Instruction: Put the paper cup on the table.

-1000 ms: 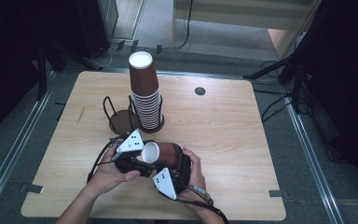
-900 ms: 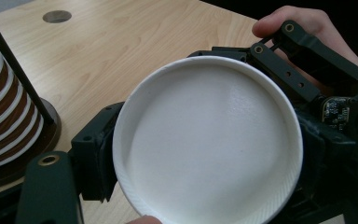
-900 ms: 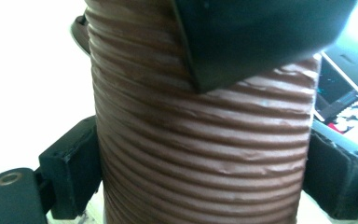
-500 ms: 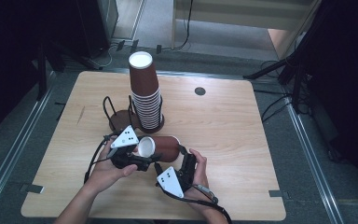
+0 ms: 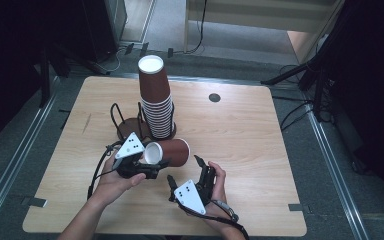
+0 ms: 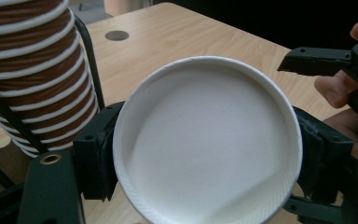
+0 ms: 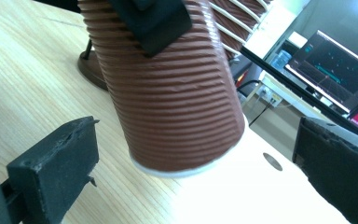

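Note:
A brown ribbed paper cup lies on its side above the table, white inside toward the high view. My left gripper is shut on it near the rim; in the left gripper view the black jaws press both sides of the cup. My right gripper is open, its jaws having just been opening, and no pad touches the cup's bottom just ahead. A tall stack of the same cups leans in a black wire holder behind.
The wooden table has a round dark hole at the back right. The holder's brown base sits left of the stack. Dark stands and cables surround the table. A lit monitor stands beyond the far edge.
My right gripper has let go of the cup's bottom end, spread its jaws and drawn back toward the table's front. My left gripper keeps the cup in about the same place.

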Demonstrator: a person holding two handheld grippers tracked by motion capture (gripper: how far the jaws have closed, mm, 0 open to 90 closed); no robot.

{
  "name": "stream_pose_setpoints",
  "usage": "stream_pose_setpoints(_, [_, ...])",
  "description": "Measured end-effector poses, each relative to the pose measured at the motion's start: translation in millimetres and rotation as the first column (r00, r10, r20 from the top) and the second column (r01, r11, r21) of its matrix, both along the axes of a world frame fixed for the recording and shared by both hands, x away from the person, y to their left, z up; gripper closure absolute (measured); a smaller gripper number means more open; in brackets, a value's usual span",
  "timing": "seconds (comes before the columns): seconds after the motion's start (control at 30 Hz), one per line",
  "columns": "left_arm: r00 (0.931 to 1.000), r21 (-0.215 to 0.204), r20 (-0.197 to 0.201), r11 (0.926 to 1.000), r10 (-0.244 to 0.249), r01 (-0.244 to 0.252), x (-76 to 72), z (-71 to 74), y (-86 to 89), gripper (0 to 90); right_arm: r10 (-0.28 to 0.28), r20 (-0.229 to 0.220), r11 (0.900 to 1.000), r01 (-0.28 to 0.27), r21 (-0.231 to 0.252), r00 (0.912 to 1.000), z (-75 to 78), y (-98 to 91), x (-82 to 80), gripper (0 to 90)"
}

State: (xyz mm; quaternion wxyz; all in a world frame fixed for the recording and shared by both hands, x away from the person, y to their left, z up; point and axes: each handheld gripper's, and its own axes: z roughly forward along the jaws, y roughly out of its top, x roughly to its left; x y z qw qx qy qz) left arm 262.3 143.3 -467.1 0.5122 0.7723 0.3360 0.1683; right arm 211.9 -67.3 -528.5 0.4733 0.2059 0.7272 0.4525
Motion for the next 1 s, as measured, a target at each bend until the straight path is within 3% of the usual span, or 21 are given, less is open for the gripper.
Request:
stream_pose_setpoints(0.13, [0.9996, 0.005, 0.022, 0.9999, 0.016, -0.016, 0.3, -2.5, 0.1, 23.1, -0.015, -0.025, 0.9982, 0.017, 0.057, 0.9996, 3.6, -7.6, 1.4, 0.8])
stream_pose_setpoints(0.2, [0.9987, -0.014, 0.038, 0.9993, 0.034, -0.033, 0.6, -4.3, 0.8, 23.0, -0.035, -0.032, 0.9959, 0.037, 0.082, 0.9989, 5.6, -10.5, 2.6, 0.8])
stream_pose_setpoints(0.23, [0.9987, -0.045, 0.035, 0.9984, 0.037, -0.035, 1.0, -5.4, 2.0, 23.0, -0.069, -0.017, 0.9927, 0.07, 0.098, 0.9975, 7.4, -12.2, 3.7, 0.8])
stream_pose_setpoints(0.33, [0.9943, -0.132, 0.074, 0.9891, 0.076, -0.066, 0.5, -8.4, 4.5, 23.0, -0.087, -0.013, 0.989, 0.088, 0.119, 0.9961, 10.6, -14.5, 5.3, 0.8])
stream_pose_setpoints(0.47, [0.9919, -0.152, 0.103, 0.9867, 0.074, -0.058, -1.4, -6.8, 4.7, 23.0, -0.11, -0.033, 0.9812, 0.114, 0.156, 0.9934, 14.1, -17.4, 7.9, 0.8])
stream_pose_setpoints(0.67, [0.9868, -0.157, 0.129, 0.9846, 0.097, -0.076, -2.3, -8.8, 2.4, 23.0, -0.112, -0.155, 0.9645, 0.145, 0.221, 0.9815, 18.2, -20.4, 12.3, 2.5])
stream_pose_setpoints(0.73, [0.9849, -0.192, 0.143, 0.979, 0.098, -0.069, -2.5, -11.4, 0.9, 23.0, -0.104, -0.198, 0.9563, 0.153, 0.249, 0.9747, 20.9, -19.9, 11.8, 0.4])
stream_pose_setpoints(0.8, [0.9854, -0.203, 0.14, 0.9768, 0.097, -0.067, -2.4, -12.0, 0.4, 23.0, -0.108, -0.206, 0.9538, 0.16, 0.254, 0.9725, 21.8, -19.9, 11.9, 0.4])
stream_pose_setpoints(0.83, [0.9836, -0.241, 0.148, 0.9683, 0.102, -0.064, -2.5, -14.2, -0.9, 23.0, -0.121, -0.219, 0.9496, 0.178, 0.258, 0.9682, 23.6, -20.6, 13.0, 0.0])
stream_pose_setpoints(0.87, [0.9836, -0.241, 0.148, 0.9683, 0.102, -0.064, -2.5, -14.2, -0.9, 23.0, -0.121, -0.219, 0.9496, 0.178, 0.258, 0.9682, 23.6, -20.6, 13.0, 0.0])
stream_pose_setpoints(0.93, [0.9822, -0.264, 0.152, 0.9622, 0.11, -0.067, -3.0, -15.8, -1.8, 23.0, -0.157, -0.235, 0.9434, 0.216, 0.252, 0.9594, 25.0, -21.9, 15.2, 0.0])
stream_pose_setpoints(1.0, [0.9821, -0.268, 0.152, 0.961, 0.111, -0.067, -3.3, -16.1, -3.0, 23.0, -0.173, -0.248, 0.9344, 0.238, 0.265, 0.9532, 27.2, -24.8, 16.8, 0.0])
